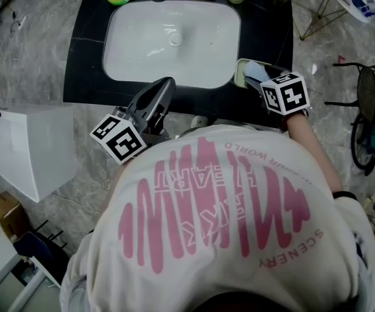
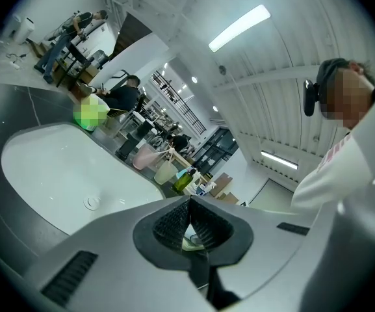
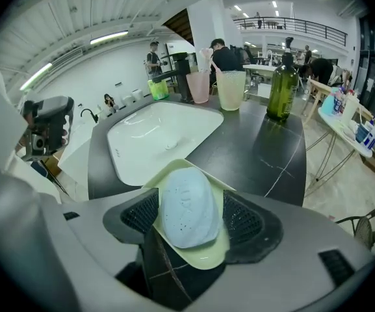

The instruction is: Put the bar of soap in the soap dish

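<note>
Two grippers are held over a black countertop point(image 1: 83, 57) with a white sink basin point(image 1: 174, 44) set into it. The bar of soap point(image 3: 187, 207), pale blue and rounded, is seen lying in the soap dish point(image 3: 203, 260). This pale green tray is placed on the countertop just right of the basin, near the front edge. The right gripper point(image 3: 192, 216) is pointed steeply down over the dish, with its jaws spread wide to either side of the soap. Its ribbed pads point(image 3: 142, 214) are not pressed on the bar, and nothing is clasped. The left gripper point(image 2: 188, 207) is held nearly level over the front edge of the countertop, before the basin and well apart from the dish. Its jaws are closed together tip to tip, with nothing gripped between them. Along the back of the countertop, a dark green bottle point(image 3: 281, 86), a pink cup point(image 3: 199, 86) and a pale cup point(image 3: 231, 90) are stood upright.
</note>
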Motion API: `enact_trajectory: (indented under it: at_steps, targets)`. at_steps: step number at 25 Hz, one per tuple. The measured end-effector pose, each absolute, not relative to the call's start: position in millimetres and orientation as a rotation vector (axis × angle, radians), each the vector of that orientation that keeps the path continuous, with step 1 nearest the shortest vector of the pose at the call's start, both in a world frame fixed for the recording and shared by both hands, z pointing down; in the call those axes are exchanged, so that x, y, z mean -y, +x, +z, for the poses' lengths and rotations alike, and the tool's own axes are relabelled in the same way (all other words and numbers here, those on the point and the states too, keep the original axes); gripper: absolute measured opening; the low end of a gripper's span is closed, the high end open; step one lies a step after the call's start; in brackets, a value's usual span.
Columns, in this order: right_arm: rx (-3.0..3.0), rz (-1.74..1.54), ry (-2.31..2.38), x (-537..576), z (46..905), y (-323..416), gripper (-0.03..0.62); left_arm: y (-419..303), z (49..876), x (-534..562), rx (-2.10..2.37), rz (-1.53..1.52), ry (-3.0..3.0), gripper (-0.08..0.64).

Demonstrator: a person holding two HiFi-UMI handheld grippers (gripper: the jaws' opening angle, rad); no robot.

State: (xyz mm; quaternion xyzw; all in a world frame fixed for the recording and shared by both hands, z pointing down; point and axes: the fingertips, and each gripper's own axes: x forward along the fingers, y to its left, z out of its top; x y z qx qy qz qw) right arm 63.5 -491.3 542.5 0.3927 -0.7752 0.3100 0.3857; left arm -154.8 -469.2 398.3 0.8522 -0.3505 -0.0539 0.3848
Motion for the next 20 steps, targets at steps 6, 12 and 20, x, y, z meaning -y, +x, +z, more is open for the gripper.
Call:
enact_trajectory:
  at_steps: [6,12,20]
  targets:
    - [2.094,0.883,1.119,497.4,518.0,75.2,0.293,-132.1,395.9,475.4,0.836,-0.111,2.201,0.008]
    - [2.274,1.025,1.216,492.5,490.5,80.8,0.290,-103.5,390.7,478.0,0.746,-0.073,2.243,0.008]
    - [2.337,1.110,1.248,471.8,477.3,94.3,0.061,-82.5,393.2,479.3,0.677,-0.018,2.283,0.008]
